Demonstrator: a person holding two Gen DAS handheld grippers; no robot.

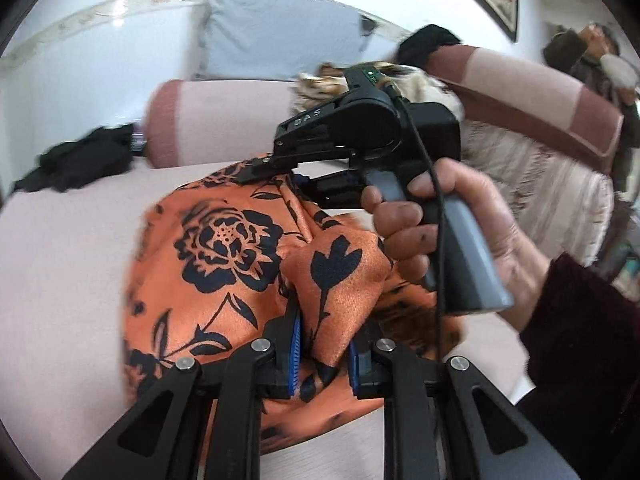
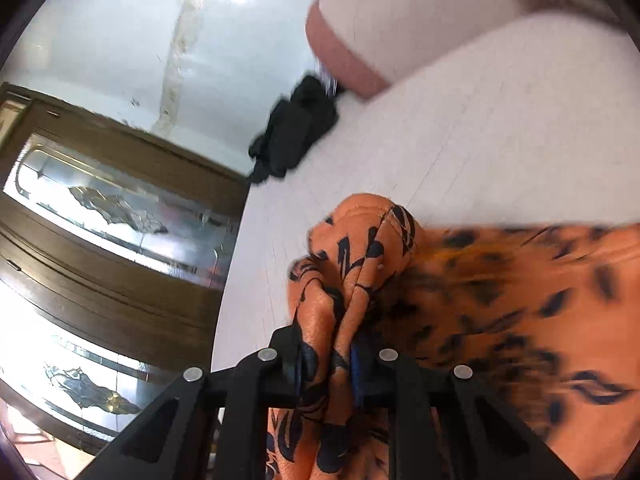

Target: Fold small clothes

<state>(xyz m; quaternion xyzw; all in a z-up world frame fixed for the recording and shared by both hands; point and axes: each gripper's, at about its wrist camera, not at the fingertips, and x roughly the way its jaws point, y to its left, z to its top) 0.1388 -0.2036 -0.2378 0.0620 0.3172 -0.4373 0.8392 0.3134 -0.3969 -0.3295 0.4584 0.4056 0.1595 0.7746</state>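
Note:
An orange cloth with a black flower print (image 1: 224, 264) hangs bunched above the pale pink bed surface (image 1: 60, 248). My left gripper (image 1: 323, 356) is shut on a fold of it between its blue pads (image 1: 295, 354). My right gripper (image 2: 327, 360) is shut on another bunched edge of the same cloth (image 2: 352, 264); the rest streams off to the right, blurred. In the left wrist view the right gripper (image 1: 276, 172), held by a hand (image 1: 452, 224), pinches the cloth's far edge.
A black garment (image 1: 80, 160) lies crumpled at the bed's far left; it also shows in the right wrist view (image 2: 296, 132). A pink bolster (image 1: 208, 120), a grey pillow (image 1: 276, 32), and a striped blanket (image 1: 532, 168) lie behind. A wooden glass-panelled door (image 2: 112, 216) stands beside the bed.

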